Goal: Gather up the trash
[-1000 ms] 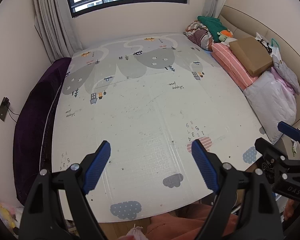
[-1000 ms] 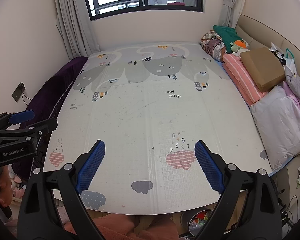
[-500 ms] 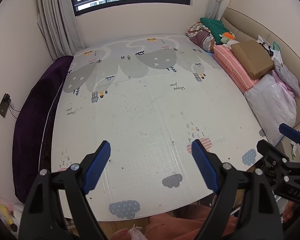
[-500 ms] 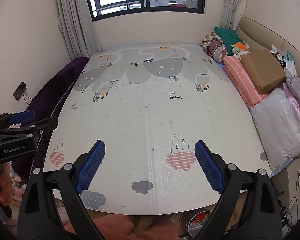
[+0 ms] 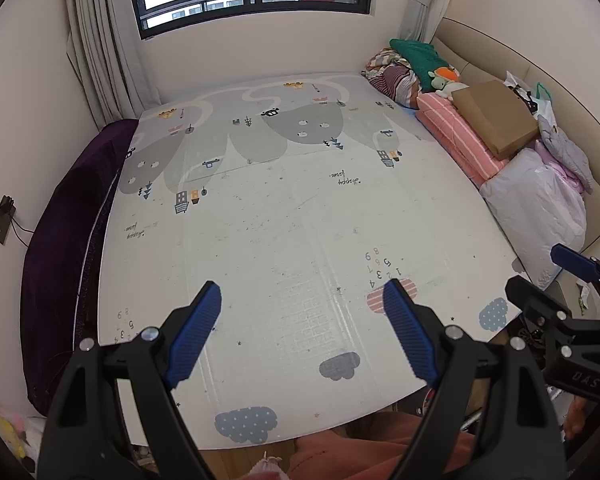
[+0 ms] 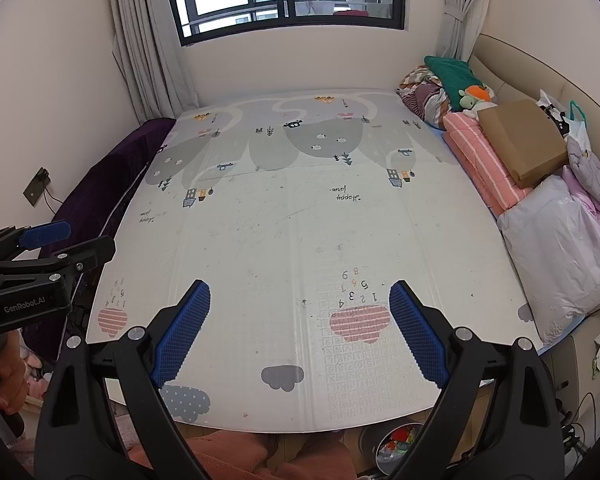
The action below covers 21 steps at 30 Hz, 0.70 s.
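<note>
A small round bin (image 6: 396, 446) sits on the floor just below the near edge of the play mat (image 6: 300, 220), holding colourful scraps of trash. Above the mat, the right gripper (image 6: 300, 328) and left gripper (image 5: 302, 330) both hang with jaws spread wide, nothing between them. A brown cardboard box (image 6: 524, 140), closed, rests on folded bedding (image 6: 480, 160) on the right.
</note>
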{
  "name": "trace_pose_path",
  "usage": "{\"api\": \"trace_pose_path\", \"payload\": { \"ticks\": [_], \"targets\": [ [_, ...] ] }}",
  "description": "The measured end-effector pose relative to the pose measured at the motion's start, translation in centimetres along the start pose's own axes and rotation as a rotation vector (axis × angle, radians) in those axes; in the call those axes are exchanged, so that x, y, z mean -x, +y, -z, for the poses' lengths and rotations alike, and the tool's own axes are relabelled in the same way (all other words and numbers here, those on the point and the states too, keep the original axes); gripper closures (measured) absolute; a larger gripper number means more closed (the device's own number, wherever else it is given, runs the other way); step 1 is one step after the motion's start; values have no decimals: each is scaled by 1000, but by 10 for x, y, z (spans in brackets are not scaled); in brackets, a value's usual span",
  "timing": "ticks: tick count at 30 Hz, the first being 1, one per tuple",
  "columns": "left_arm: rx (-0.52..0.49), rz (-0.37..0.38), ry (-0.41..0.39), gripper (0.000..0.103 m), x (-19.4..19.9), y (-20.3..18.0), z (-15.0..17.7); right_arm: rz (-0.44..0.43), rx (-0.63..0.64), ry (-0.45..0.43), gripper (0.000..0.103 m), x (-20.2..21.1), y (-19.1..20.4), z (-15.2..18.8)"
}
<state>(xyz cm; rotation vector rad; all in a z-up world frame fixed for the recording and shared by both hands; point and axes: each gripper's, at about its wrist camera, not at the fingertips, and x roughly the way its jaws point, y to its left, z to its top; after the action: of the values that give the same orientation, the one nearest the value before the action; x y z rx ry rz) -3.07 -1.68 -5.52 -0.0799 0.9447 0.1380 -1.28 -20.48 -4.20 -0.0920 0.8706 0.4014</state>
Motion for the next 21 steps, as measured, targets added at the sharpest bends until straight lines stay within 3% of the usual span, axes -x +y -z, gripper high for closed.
{"api": "trace_pose_path", "payload": {
  "ticks": [5,21],
  "targets": [
    [9,-43,-5,17,-1,2,-3,2,-5,-1,15,0,-1,-1],
    [-7,-7,-29,15,4,1,-4,7,-20,-1,15,-1,-2,-1]
  ]
}}
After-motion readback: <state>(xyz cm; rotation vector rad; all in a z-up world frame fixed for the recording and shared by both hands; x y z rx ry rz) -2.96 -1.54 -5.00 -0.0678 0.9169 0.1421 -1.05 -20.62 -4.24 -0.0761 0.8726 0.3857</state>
